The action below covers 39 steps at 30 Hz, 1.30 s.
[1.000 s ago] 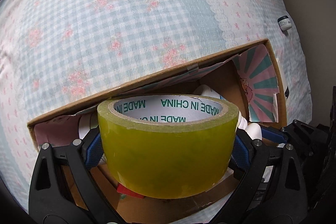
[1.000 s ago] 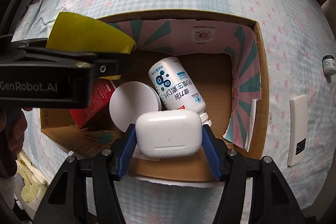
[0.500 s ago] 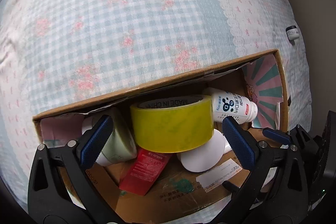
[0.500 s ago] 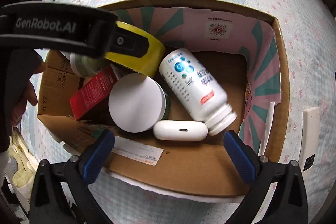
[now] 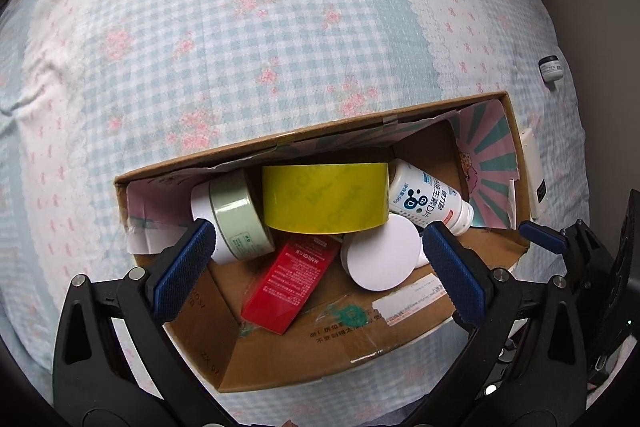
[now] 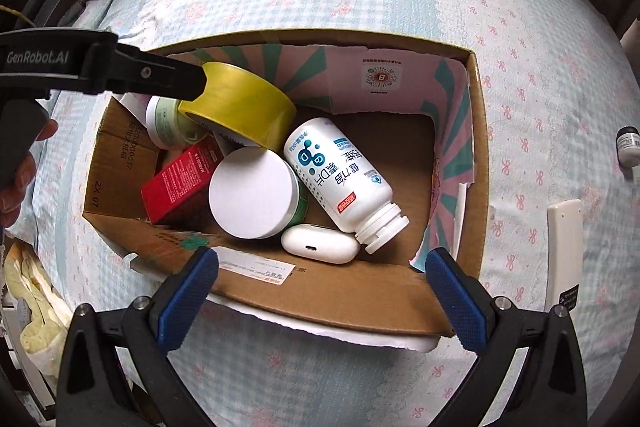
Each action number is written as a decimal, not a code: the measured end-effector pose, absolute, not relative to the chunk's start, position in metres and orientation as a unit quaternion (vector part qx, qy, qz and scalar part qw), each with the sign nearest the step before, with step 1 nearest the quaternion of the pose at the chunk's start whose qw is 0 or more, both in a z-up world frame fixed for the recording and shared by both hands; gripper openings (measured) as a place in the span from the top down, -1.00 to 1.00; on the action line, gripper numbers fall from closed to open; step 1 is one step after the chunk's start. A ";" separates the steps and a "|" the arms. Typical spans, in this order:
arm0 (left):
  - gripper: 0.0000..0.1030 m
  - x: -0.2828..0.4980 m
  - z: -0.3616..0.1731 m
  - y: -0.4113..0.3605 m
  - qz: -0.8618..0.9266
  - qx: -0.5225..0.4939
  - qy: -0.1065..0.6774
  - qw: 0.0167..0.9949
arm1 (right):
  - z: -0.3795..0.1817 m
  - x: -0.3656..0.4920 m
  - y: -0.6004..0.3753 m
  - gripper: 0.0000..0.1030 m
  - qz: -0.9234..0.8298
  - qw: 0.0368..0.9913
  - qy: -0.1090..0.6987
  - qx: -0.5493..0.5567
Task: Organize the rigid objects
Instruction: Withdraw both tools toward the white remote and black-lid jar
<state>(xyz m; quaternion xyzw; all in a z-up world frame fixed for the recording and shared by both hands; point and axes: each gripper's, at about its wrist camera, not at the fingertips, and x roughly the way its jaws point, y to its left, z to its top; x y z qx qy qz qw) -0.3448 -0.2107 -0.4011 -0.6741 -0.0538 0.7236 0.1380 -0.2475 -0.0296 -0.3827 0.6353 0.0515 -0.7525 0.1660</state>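
Observation:
An open cardboard box (image 6: 478, 163) (image 5: 304, 359) sits on the bed. Inside lie a yellow tape roll (image 5: 326, 197) (image 6: 240, 103), a white pill bottle (image 6: 340, 183) (image 5: 430, 201), a white-lidded jar (image 6: 252, 193) (image 5: 380, 253), a red carton (image 5: 292, 283) (image 6: 184, 179), a pale green jar (image 5: 238, 225) (image 6: 166, 125) and a white earbud case (image 6: 320, 243). My left gripper (image 5: 318, 269) is open and empty above the box. My right gripper (image 6: 320, 291) is open and empty above the box's near wall.
A small dark-capped jar (image 6: 628, 147) (image 5: 551, 67) and a white remote (image 6: 564, 251) (image 5: 534, 171) lie on the checked bedspread (image 5: 240, 47) right of the box. The left gripper's arm (image 6: 100, 71) reaches over the box's left side.
My left gripper let go of the tape roll, which now rests in the box. My right gripper let go of the earbud case into the box. Both opened and pulled back.

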 end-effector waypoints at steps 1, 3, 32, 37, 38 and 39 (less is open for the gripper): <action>-0.99 -0.343 -0.396 -0.212 0.726 -0.671 -0.058 0.138 | -0.378 -0.246 -0.030 -1.00 -0.753 0.165 0.056 0.634; -0.99 -0.339 -0.386 -0.216 0.732 -0.666 -0.061 0.133 | -0.368 -0.244 -0.029 -1.00 -0.757 0.158 0.067 0.630; -0.99 -0.247 -0.224 -0.117 0.824 -0.557 -0.025 0.101 | -0.221 -0.248 0.163 -1.00 -0.838 0.038 0.034 0.544; -0.99 -0.235 -0.227 -0.066 0.820 -0.567 -0.053 0.061 | -0.227 -0.262 0.224 -1.00 -0.841 0.039 0.045 0.537; -0.99 -0.233 -0.228 -0.054 0.819 -0.569 -0.055 0.051 | -0.229 -0.266 0.238 -1.00 -0.842 0.045 0.040 0.536; -0.99 -0.232 -0.230 -0.041 0.818 -0.571 -0.056 0.042 | -0.232 -0.271 0.252 -1.00 -0.843 0.053 0.035 0.535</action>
